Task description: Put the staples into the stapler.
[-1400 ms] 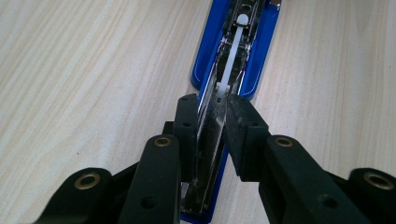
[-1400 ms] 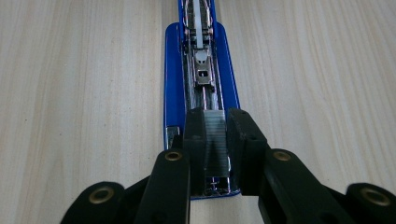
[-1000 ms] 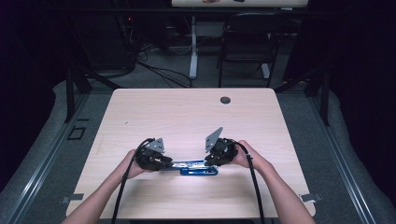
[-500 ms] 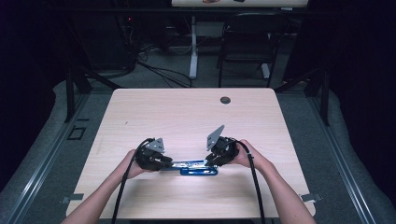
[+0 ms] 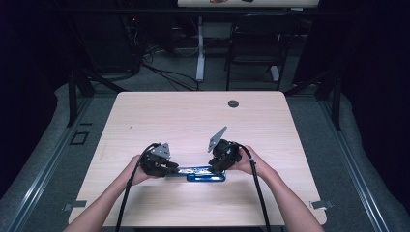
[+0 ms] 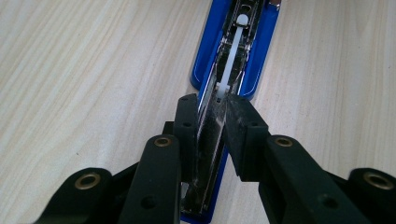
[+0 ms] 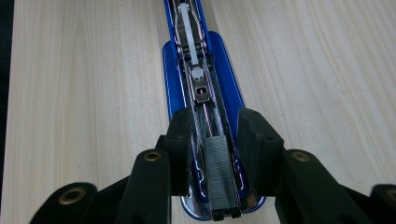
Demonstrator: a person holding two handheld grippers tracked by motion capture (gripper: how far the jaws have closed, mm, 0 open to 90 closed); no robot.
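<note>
We clamp the open blue stapler's (image 5: 205, 173) stiff, slippery metal magazine with our left gripper (image 6: 208, 116); our right gripper (image 7: 218, 126), jaws just opening, loosely straddles the light staple strip (image 7: 217, 175).

1. I see a light wooden table (image 5: 193, 116) with a round grommet hole (image 5: 233, 103) near its far edge.
2. Grey carpet (image 5: 319, 121) surrounds it.
3. Behind stand a dark chair (image 5: 254, 43) and a white desk leg (image 5: 199, 48), with cables (image 5: 159, 72) on the floor.
4. The room's edges are dark.
</note>
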